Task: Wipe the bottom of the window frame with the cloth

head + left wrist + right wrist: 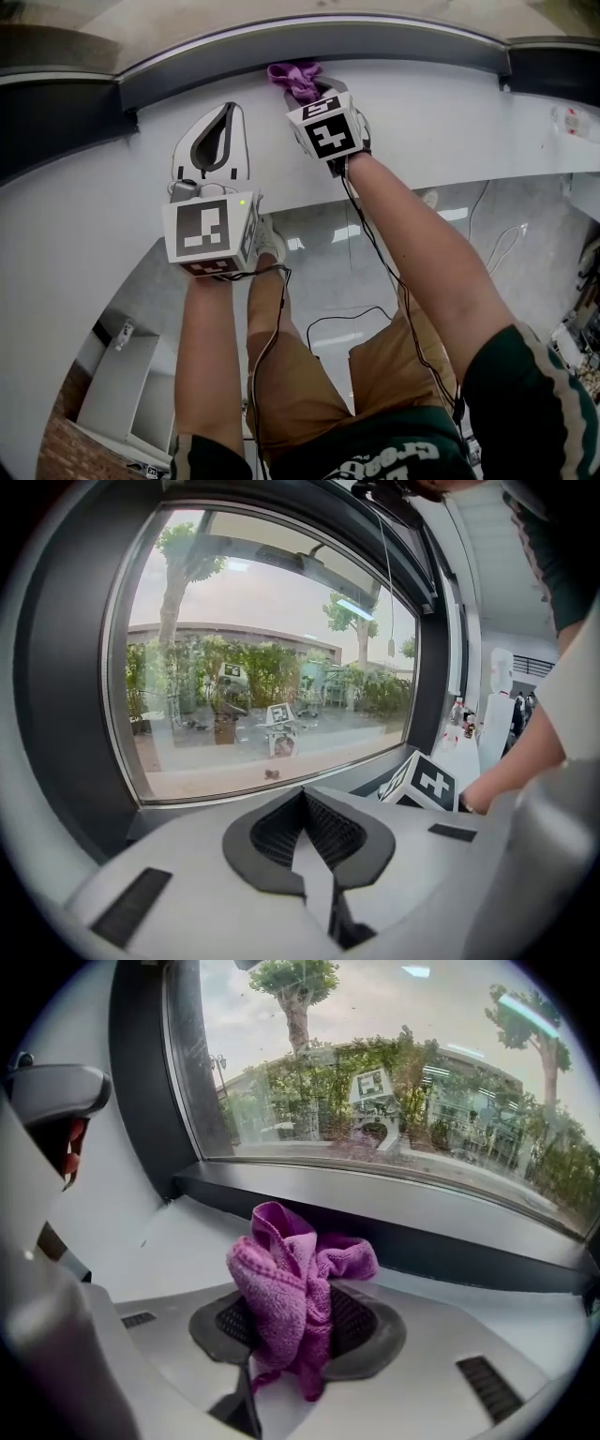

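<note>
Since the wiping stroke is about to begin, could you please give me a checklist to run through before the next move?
1. Cloth gripped: ok, the right gripper has its jaws shut on it.
2. Enough cloth past the jaws: ok, a bunched wad sticks out ahead.
3. Cloth touching the bottom window frame: cannot tell; it sits right at the frame's edge.
4. Left gripper out of the way: ok, shut, empty and held back over the white sill.
5. Cable clear of the frame: ok, it trails back along the arm.
</note>
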The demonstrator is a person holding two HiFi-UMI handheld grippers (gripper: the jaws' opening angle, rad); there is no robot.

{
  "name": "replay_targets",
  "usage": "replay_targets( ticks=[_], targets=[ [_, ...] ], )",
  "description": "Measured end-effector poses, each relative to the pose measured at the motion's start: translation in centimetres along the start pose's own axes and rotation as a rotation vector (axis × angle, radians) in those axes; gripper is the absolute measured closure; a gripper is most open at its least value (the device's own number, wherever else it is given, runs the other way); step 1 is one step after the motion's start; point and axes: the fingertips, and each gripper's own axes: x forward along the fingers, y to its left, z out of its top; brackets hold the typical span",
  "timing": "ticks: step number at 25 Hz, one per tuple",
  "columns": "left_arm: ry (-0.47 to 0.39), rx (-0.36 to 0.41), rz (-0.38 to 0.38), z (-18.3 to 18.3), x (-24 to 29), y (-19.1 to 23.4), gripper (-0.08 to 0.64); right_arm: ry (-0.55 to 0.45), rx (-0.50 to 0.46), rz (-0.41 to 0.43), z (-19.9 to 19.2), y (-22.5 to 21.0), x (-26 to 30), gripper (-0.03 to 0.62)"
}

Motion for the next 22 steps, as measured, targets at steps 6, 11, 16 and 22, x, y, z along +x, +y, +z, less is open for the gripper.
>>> replay_targets(
  ticks=[6, 11, 16, 22],
  targets=[
    [0.007, -0.020, 0.038, -1.1, -1.7, 4.2, 0.554, 0.007, -0.003, 0.034, 1.2, 3.9, 1.6, 0.425],
    [0.003, -0.040, 0.080, -1.9, -3.1, 7.6, 0.554, 0.008, -0.057, 0.058, 2.8, 7.3, 3.0, 0.425],
    [0.004, -0.052, 0.101, -2.7, -4.2, 9.5, 0.554, 0.008, -0.106, 0.115, 4.2, 11.0, 4.4, 0.425],
    [0.019, -0.063, 0.135, -3.7, -5.6, 11.9, 0.554, 0.026, -0.211, 0.194, 5.4, 16.1, 6.1, 0.425]
  ],
)
